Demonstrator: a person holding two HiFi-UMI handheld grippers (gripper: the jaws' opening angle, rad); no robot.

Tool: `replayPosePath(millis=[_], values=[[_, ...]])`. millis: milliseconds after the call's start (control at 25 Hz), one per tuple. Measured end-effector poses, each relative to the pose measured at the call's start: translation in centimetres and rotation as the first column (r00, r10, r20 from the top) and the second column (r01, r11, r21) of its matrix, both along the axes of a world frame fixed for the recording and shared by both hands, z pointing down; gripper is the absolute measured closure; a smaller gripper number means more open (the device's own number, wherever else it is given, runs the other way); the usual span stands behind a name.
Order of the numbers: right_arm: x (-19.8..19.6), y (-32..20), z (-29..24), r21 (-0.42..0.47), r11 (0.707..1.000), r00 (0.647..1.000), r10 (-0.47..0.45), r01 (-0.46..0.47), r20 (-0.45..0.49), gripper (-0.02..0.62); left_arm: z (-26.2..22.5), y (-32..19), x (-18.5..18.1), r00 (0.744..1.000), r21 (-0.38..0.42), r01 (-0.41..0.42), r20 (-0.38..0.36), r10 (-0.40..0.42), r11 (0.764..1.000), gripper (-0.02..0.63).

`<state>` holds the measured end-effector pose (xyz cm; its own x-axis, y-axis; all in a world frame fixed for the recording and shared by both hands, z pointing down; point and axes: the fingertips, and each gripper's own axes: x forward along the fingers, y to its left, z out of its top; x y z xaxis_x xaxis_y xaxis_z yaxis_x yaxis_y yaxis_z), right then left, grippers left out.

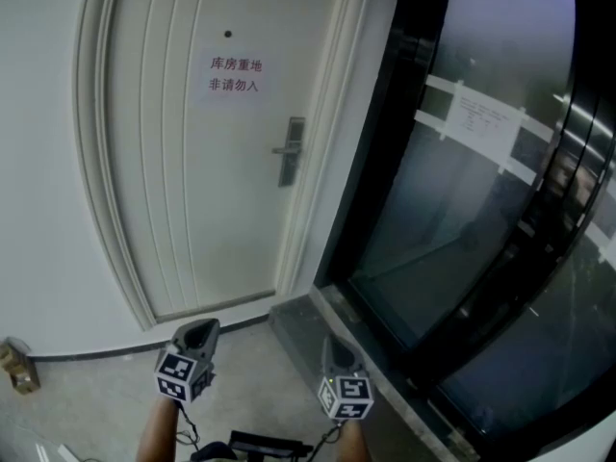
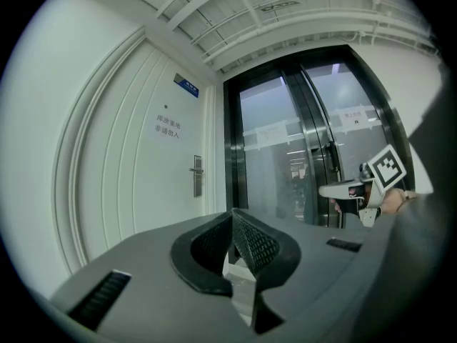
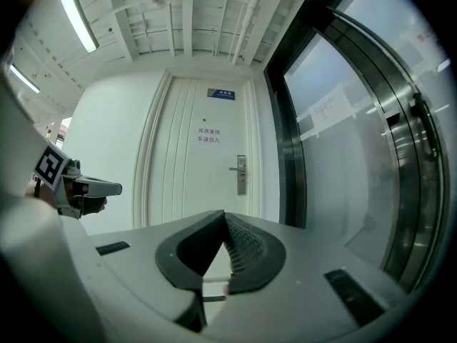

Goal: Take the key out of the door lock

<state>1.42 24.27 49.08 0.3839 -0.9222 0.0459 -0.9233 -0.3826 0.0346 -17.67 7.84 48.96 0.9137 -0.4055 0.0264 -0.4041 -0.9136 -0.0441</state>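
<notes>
Holds left tool point(image 2: 232, 224) shut, pads pressed together with nothing between. Holds right tool point(image 3: 223, 220) the same way, closed and empty. Points both level at the door point(image 1: 192, 191) ahead, side by side but apart, marker cubes toward the person. Probably keeps them shut simply for want of anything to grasp yet. Stands well short of the door, with a stretch of floor point(image 1: 245, 349) ahead of the tips. Reads as the approach, with nothing of the removal itself done.

Finds the lock point(image 1: 292, 150) ahead of both tools and above them, near the door's right edge, with a lever handle point(image 1: 281, 149) sticking out to the left. By the task, puts the key in that lock. Cannot make the key out in any view: too far and too small. Cannot place the keyhole on the plate either.

Shows a paper sign point(image 1: 235, 76) higher on the door, its print tiny in both gripper views. Shows dark glass doors point(image 1: 481, 210) off to the right of the right tool, reflective and hard to see through. Leaves a small brown thing point(image 1: 19, 366) by the wall, left of the left tool, too blurred to name. Cuts the forearms off at the head view's bottom edge, hands mostly hidden behind the cubes.
</notes>
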Motion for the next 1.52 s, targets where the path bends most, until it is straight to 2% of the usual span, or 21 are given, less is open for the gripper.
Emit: replayPosePath(millis=[200,520,920,1520], values=[[0.9,0.6,0.2,0.004,1.000,1.000,-0.003,0.003,0.013,0.583,0.1,0.8,0.5,1.000,0.009,0.007,0.013,-0.007,1.000,0.597],[2.1,-1.4,0.8,0.008,1.000,1.000,-0.017,0.017,0.018,0.583,0.3,-1.3,2.1,1.000,0.018,0.013,0.012,-0.013,1.000,0.597],[6.6,-6.9,0.9,0.005,1.000,1.000,-0.006,0.006,0.021,0.583,0.3,-7.2,6.6,1.000,0.010,0.008,0.017,-0.008,1.000,0.597],[13.3,-17.8,0.1,-0.009,1.000,1.000,0.002,-0.002,0.018,0.583,-0.3,-18.3,13.7,0.999,0.018,0.003,0.033,-0.004,1.000,0.597]])
